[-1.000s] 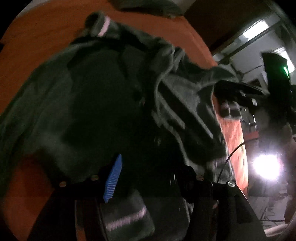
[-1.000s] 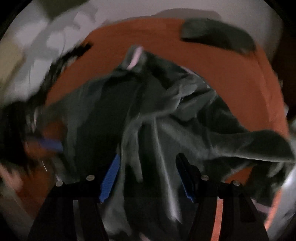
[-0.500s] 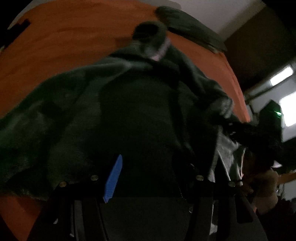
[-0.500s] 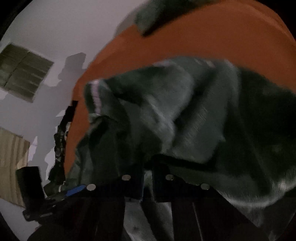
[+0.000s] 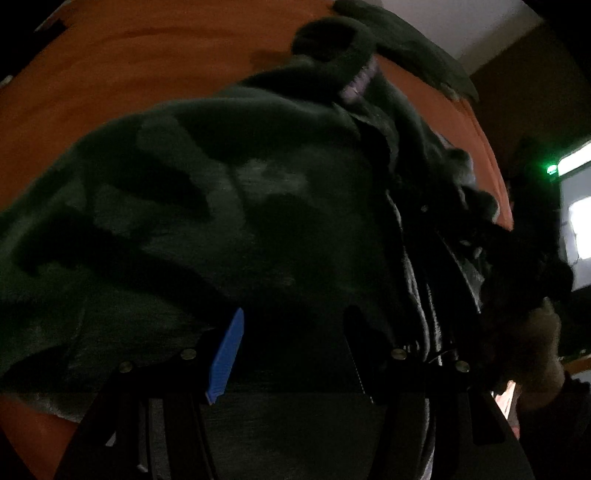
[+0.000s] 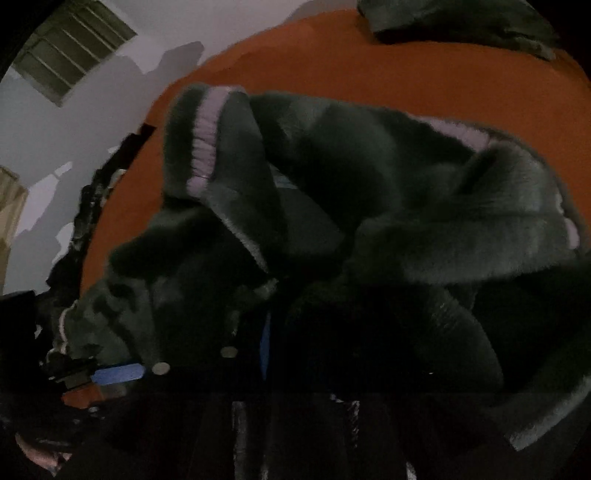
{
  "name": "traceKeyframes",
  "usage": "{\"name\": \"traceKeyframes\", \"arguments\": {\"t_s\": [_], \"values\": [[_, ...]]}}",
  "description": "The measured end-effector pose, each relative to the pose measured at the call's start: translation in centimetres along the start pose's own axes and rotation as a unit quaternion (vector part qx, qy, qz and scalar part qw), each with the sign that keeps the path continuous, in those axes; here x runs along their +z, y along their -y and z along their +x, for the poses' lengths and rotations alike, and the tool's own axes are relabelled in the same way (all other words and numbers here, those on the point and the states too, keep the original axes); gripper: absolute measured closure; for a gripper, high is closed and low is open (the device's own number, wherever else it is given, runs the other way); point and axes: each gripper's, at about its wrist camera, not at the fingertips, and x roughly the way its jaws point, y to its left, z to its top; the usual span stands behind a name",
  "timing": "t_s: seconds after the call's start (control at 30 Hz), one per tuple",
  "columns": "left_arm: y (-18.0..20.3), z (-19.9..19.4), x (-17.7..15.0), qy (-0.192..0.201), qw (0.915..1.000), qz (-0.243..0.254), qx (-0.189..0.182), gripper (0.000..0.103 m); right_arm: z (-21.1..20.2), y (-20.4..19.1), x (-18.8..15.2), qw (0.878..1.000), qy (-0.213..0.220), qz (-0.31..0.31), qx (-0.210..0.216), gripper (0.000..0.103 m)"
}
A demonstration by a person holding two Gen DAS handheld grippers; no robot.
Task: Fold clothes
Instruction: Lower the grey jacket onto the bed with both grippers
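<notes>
A dark green fleece garment (image 5: 229, 206) with pale lilac cuff trim (image 6: 205, 147) lies rumpled across the orange cover (image 5: 147, 74). My left gripper (image 5: 295, 314) is low over its near edge, open, with fabric lying between and under its wide-set fingers. One blue pad (image 5: 226, 354) shows. In the right wrist view the same garment (image 6: 443, 206) bunches into thick folds. My right gripper (image 6: 273, 321) is shut on a dark fold of it, its fingers mostly lost in shadow. The left gripper's blue pad (image 6: 118, 373) shows at the lower left there.
A second dark garment (image 6: 461, 22) lies folded at the far end of the orange cover (image 6: 332, 74). A hand (image 5: 535, 350) is at the right edge of the left wrist view. A pale wall (image 6: 74, 129) with a vent stands beyond the left side.
The right gripper, open a second ago, has shut on the garment. Both cameras have dropped closer to the fabric, and the garment has shifted and spread across the cover.
</notes>
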Motion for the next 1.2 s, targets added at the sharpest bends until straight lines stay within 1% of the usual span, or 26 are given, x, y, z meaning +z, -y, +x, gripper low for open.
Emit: {"name": "traceKeyframes", "arguments": {"t_s": [0.03, 0.07, 0.13, 0.17, 0.23, 0.27, 0.37, 0.47, 0.5, 0.53, 0.57, 0.6, 0.63, 0.67, 0.7, 0.73, 0.77, 0.8, 0.83, 0.87, 0.9, 0.97, 1.03, 1.1, 1.17, 1.2], "values": [[0.3, 0.0, -0.1, -0.002, 1.0000, 0.006, 0.004, 0.045, -1.5, -0.1, -0.4, 1.000, 0.008, -0.003, 0.001, 0.050], [0.7, 0.0, -0.2, -0.003, 0.9999, 0.012, 0.004, 0.045, -2.9, -0.2, -0.8, 1.000, 0.015, -0.006, 0.002, 0.047], [1.4, -0.1, -0.3, -0.005, 0.9998, 0.022, -0.001, 0.045, -5.8, -0.4, -1.7, 0.999, 0.030, -0.012, 0.005, 0.029], [1.8, -0.1, -0.3, -0.005, 0.9997, 0.025, -0.001, 0.045, -7.3, -0.5, -2.1, 0.999, 0.038, -0.015, 0.006, 0.028], [2.6, -0.2, -0.4, -0.007, 0.9995, 0.030, -0.001, 0.045, -10.2, -0.7, -2.9, 0.998, 0.053, -0.022, 0.008, 0.028], [3.1, -0.2, -0.6, -0.008, 0.9994, 0.032, -0.004, 0.045, -11.6, -0.2, -3.8, 0.998, 0.059, -0.021, 0.003, 0.028], [5.6, 0.0, -1.7, -0.026, 0.9982, 0.053, -0.011, 0.045, -15.5, 2.5, -7.9, 0.997, 0.071, -0.011, -0.032, 0.028], [8.4, 1.4, -3.2, -0.041, 0.9956, 0.084, -0.010, 0.045, -19.4, 5.3, -11.9, 0.994, 0.083, 0.000, -0.067, 0.028], [9.3, 1.9, -3.7, -0.045, 0.9945, 0.095, -0.009, 0.045, -20.0, 6.6, -13.1, 0.994, 0.078, 0.008, -0.082, 0.028], [10.3, 2.4, -4.2, -0.050, 0.9932, 0.105, -0.007, 0.045, -19.7, 8.2, -14.0, 0.993, 0.064, 0.025, -0.097, 0.028], [11.2, 2.9, -4.7, -0.054, 0.9918, 0.115, -0.006, 0.045, -19.1, 9.8, -14.7, 0.992, 0.050, 0.047, -0.102, 0.028], [12.1, 3.4, -5.2, -0.059, 0.9903, 0.126, -0.004, 0.045, -18.4, 11.3, -15.2, 0.992, 0.038, 0.071, -0.098, 0.033], [13.0, 3.9, -5.7, -0.063, 0.9887, 0.136, -0.003, 0.045, -17.7, 12.8, -15.6, 0.991, 0.026, 0.094, -0.095, 0.043], [13.9, 4.3, -6.2, -0.068, 0.9869, 0.146, -0.002, 0.046, -17.0, 14.2, -16.1, 0.989, 0.014, 0.118, -0.092, 0.049], [14.9, 4.8, -6.8, -0.072, 0.9851, 0.156, 0.000, 0.046, -16.6, 14.9, -16.3, 0.988, 0.009, 0.128, -0.090, 0.061], [15.8, 5.3, -7.3, -0.076, 0.9830, 0.167, 0.001, 0.049, -16.6, 14.8, -16.2, 0.988, 0.011, 0.126, -0.092, 0.074], [16.7, 5.8, -7.8, -0.081, 0.9809, 0.177, 0.002, 0.058, -16.6, 14.8, -16.2, 0.988, 0.012, 0.123, -0.093, 0.079], [17.6, 6.3, -8.3, -0.085, 0.9786, 0.187, 0.004, 0.068, -16.5, 14.7, -16.1, 0.988, 0.014, 0.121, -0.094, 0.089], [18.1, 6.5, -8.7, -0.076, 0.9779, 0.194, 0.019, 0.075, -16.5, 14.6, -16.1, 0.988, 0.016, 0.119, -0.096, 0.100], [18.1, 6.3, -9.0, -0.063, 0.9781, 0.196, 0.030, 0.088, -16.4, 14.5, -16.0, 0.988, 0.018, 0.116, -0.097, 0.102], [18.0, 6.1, -9.4, -0.052, 0.9785, 0.196, 0.036, 0.093, -16.4, 14.5, -15.9, 0.988, 0.019, 0.114, -0.098, 0.102], [17.9, 5.3, -10.0, -0.035, 0.9793, 0.195, 0.042, 0.096, -16.3, 14.3, -15.8, 0.989, 0.023, 0.109, -0.101, 0.102], [17.4, 3.8, -10.3, -0.031, 0.9824, 0.184, 0.011, 0.097, -16.2, 14.2, -15.7, 0.989, 0.026, 0.104, -0.103, 0.102], [16.7, 1.5, -10.4, -0.022, 0.9849, 0.168, -0.035, 0.097, -16.1, 13.8, -15.6, 0.990, 0.025, 0.097, -0.102, 0.101], [16.2, -0.1, -10.4, -0.015, 0.9848, 0.163, -0.058, 0.096, -15.6, 12.7, -15.5, 0.992, 0.009, 0.084, -0.091, 0.094], [16.3, -0.5, -10.6, -0.017, 0.9848, 0.163, -0.059, 0.096, -15.4, 12.1, -15.5, 0.993, 0.005, 0.075, -0.089, 0.085]]}}
